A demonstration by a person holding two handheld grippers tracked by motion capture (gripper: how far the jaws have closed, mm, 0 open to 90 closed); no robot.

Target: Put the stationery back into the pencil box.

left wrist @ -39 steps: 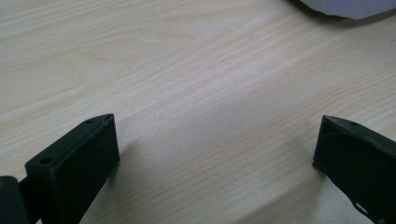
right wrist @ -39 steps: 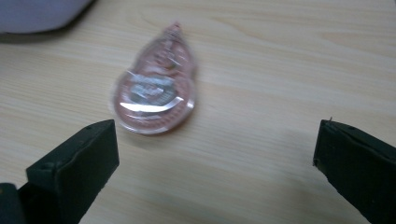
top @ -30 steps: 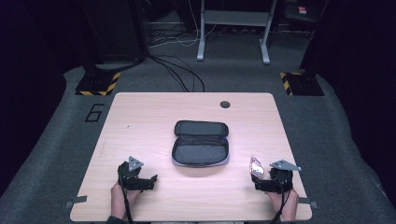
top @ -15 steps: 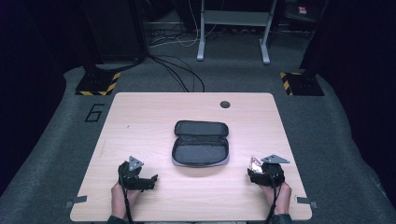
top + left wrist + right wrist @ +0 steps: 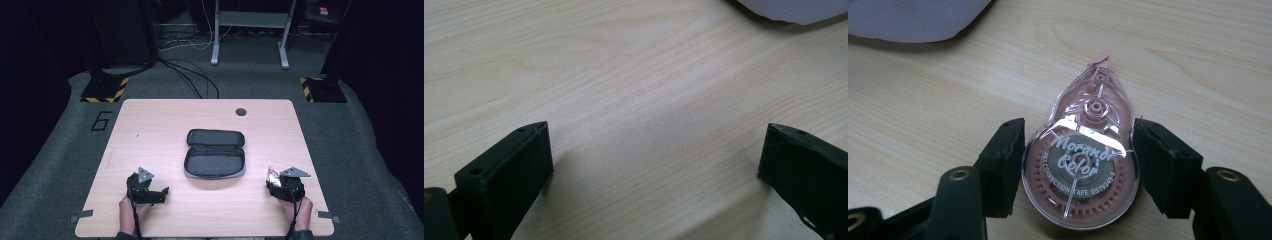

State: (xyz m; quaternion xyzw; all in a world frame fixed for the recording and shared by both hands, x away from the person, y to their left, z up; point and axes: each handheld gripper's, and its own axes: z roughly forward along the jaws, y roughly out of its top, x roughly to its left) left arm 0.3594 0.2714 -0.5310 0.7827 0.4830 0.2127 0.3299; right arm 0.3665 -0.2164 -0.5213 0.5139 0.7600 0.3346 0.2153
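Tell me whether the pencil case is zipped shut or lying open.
Open. The pencil case lies unfolded on the table, its two halves spread flat, the grey lining showing, nothing visible inside.

The pale wood surface [image 5: 150, 125] stands on grey carpet [image 5: 60, 160] marked with a 6 [image 5: 101, 120]. Beyond it, black cables [image 5: 192, 80] trail toward a grey metal frame [image 5: 250, 30]. Hazard-striped bases [image 5: 105, 90] flank it; darkness, perhaps curtains, surrounds everything.

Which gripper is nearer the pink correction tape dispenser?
Right. The right gripper has its jaws closed on the pink correction tape dispenser; the left gripper sits open across the wooden table.
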